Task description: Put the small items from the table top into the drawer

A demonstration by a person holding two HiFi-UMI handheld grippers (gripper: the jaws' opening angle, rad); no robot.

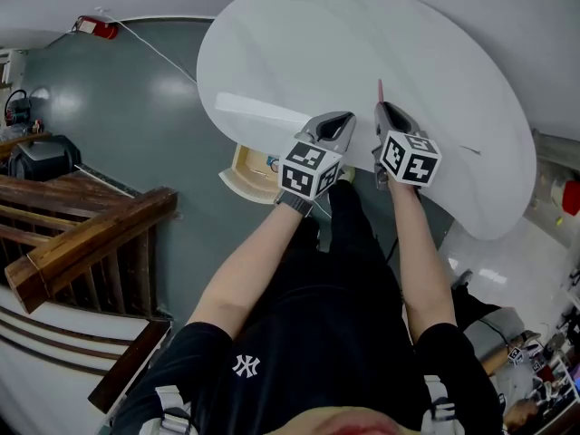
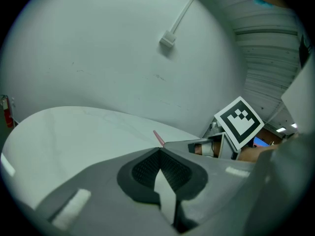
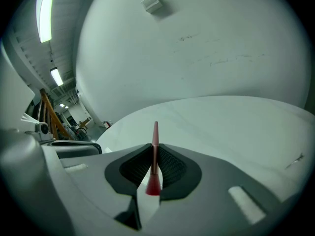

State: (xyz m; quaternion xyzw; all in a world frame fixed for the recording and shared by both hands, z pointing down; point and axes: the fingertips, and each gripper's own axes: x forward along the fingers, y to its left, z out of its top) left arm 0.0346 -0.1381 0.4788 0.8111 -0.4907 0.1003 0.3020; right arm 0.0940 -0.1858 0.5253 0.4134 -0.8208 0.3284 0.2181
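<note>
My right gripper is shut on a thin red stick-like item that pokes out past its tips over the white round table. In the right gripper view the red item stands clamped between the black pads of the right gripper. My left gripper hovers just beside it at the table's near edge, shut with nothing in it. The left gripper view shows its jaws closed and the red item just beyond. The open wooden drawer shows below the table's edge, left of the left gripper.
A small thin item lies on the table to the right. A wooden railing runs along the left, with a black bag behind it. A red object and a cable lie on the grey floor.
</note>
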